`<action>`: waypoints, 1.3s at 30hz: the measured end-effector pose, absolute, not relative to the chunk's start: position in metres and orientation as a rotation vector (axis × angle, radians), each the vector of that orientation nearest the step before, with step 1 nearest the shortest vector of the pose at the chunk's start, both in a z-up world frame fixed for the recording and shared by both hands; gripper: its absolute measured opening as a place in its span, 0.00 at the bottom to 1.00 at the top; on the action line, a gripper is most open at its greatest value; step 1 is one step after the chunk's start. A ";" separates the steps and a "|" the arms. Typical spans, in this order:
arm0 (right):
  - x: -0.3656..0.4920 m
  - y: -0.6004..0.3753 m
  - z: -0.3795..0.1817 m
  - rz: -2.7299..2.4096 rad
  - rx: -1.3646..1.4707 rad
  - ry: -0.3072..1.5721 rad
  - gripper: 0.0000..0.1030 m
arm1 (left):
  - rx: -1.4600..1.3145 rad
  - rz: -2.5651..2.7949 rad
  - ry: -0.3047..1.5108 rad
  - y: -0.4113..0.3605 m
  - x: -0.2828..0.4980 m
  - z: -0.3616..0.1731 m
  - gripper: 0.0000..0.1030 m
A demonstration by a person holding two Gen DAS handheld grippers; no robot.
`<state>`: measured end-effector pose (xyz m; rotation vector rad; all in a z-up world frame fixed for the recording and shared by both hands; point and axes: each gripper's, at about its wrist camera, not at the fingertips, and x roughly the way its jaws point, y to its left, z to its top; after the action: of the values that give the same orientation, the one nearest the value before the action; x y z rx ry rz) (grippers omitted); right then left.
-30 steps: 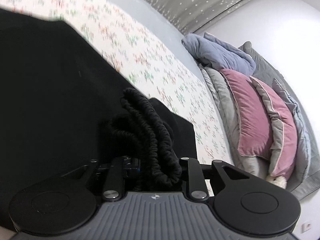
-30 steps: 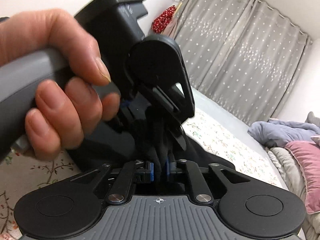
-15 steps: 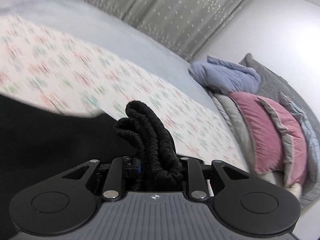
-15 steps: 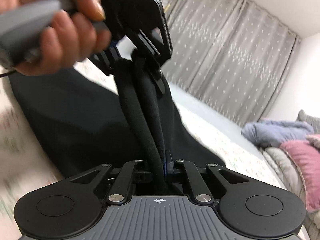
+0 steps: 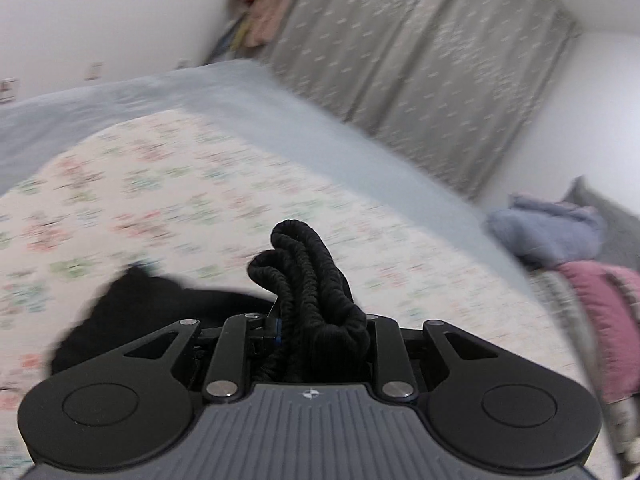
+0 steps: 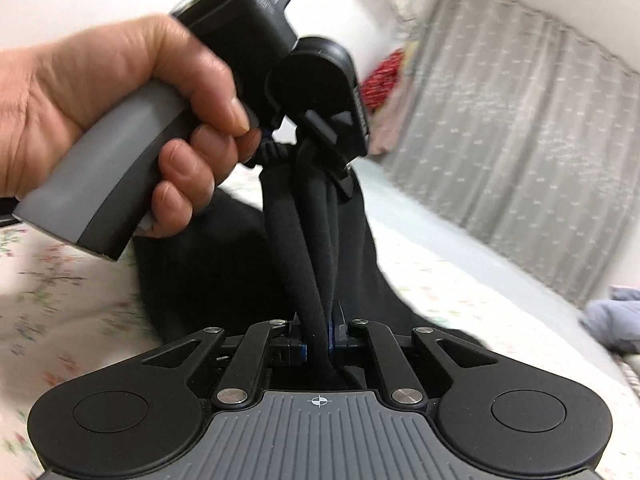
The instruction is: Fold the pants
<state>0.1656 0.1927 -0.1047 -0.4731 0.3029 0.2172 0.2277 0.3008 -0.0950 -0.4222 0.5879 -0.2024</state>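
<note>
The black stretch-knit pants [image 6: 320, 248] hang lifted above the floral-print bedspread [image 5: 192, 200], their bunched elastic waistband [image 5: 308, 280] clamped in the left gripper [image 5: 316, 328] while the right gripper [image 6: 318, 344] pinches the same edge nearer me. Judging by the loose cloth trailing below, folding looks barely begun. Grey curtains [image 5: 420, 72] hang far behind.

Black pants [image 6: 224, 272] bunched, waistband [image 5: 308, 280] gathered, draped over floral bedspread.

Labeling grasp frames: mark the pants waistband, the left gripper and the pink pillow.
pants waistband [image 5: 308, 276], left wrist view, bunched elastic.
left gripper [image 6: 316, 148], right wrist view, between its fingers.
pink pillow [image 5: 604, 312], left wrist view, its face.
</note>
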 end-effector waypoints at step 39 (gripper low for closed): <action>0.169 0.058 -0.115 0.252 0.118 0.643 0.34 | -0.078 -0.064 0.753 0.284 0.227 -0.114 0.35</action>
<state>0.1689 0.0584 -0.1153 0.1183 0.6427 0.2521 0.2273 0.2836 -0.1140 -0.0782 0.7531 -0.0638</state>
